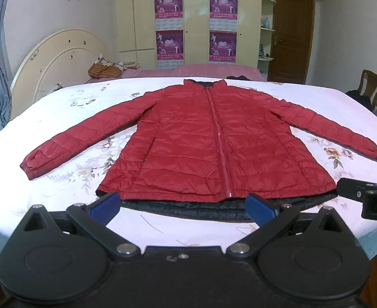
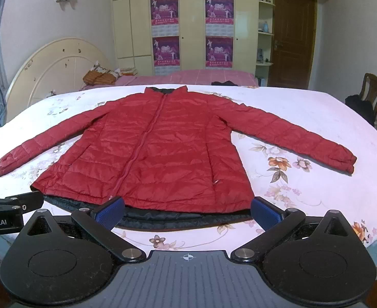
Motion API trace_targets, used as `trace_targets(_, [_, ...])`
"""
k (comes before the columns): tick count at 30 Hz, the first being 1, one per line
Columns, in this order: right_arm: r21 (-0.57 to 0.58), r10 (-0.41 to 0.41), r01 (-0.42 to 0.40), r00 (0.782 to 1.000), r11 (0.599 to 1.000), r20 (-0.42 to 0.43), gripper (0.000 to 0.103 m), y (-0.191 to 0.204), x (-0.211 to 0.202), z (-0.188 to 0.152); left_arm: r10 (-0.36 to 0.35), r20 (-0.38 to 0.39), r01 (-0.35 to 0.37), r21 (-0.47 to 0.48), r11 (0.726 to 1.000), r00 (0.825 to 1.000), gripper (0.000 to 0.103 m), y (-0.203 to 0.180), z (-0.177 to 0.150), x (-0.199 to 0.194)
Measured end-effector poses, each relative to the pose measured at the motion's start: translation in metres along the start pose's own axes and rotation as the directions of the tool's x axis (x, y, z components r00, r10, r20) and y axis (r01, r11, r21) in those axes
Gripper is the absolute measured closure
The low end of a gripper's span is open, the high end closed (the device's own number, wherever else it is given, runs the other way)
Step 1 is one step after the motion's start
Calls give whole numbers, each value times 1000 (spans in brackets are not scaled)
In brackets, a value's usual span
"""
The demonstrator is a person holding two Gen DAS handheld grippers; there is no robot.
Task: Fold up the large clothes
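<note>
A red quilted jacket (image 1: pixel 201 138) lies flat on a floral bedsheet (image 1: pixel 60 118), zipped, collar at the far side, both sleeves spread outward. Its dark lining shows along the near hem (image 1: pixel 188 208). My left gripper (image 1: pixel 184 206) hovers just in front of the hem, open, with nothing between its blue pads. In the right wrist view the same jacket (image 2: pixel 162 148) spreads before my right gripper (image 2: pixel 187 213), open too and empty at the near hem. Each gripper appears at the edge of the other's view: the right gripper (image 1: pixel 368 195) and the left gripper (image 2: pixel 6 205).
The bed's cream headboard (image 1: pixel 60 56) stands at the left with cushions (image 1: pixel 106 69) beside it. A wardrobe (image 1: pixel 196 20) with posters and a brown door (image 1: pixel 288 36) line the far wall. A wooden chair (image 1: pixel 368 87) with a dark bag is at the right.
</note>
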State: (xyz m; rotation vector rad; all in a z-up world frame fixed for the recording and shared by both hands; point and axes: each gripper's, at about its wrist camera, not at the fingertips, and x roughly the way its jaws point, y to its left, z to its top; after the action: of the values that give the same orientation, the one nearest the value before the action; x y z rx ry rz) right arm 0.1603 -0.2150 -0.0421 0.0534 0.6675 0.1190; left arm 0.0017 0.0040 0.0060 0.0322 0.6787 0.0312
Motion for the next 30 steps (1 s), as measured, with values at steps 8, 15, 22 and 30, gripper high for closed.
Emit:
trace_targets(8, [1,-2,2,1000,1000,0,0,-2,0,1,4,-4,-4,-1,1000,1000,0,-2,2,0])
trace_targets(15, [2,1,-1,1000,1000,1,0,-3,1,3,13,-2,-13,-8,1000,1000,0,-1,2,-1])
trace_targets(22, [2,-1,1,1000,1000,1,0,-3,0,2,12,-1,-12,-8,1000,1000,0,-1,2,-2])
trace_targets(30, [1,-1,1,1000,1000,2,0,-3,-1,3,11,-2,-11,-12,1000,1000,0,-1,2,-2])
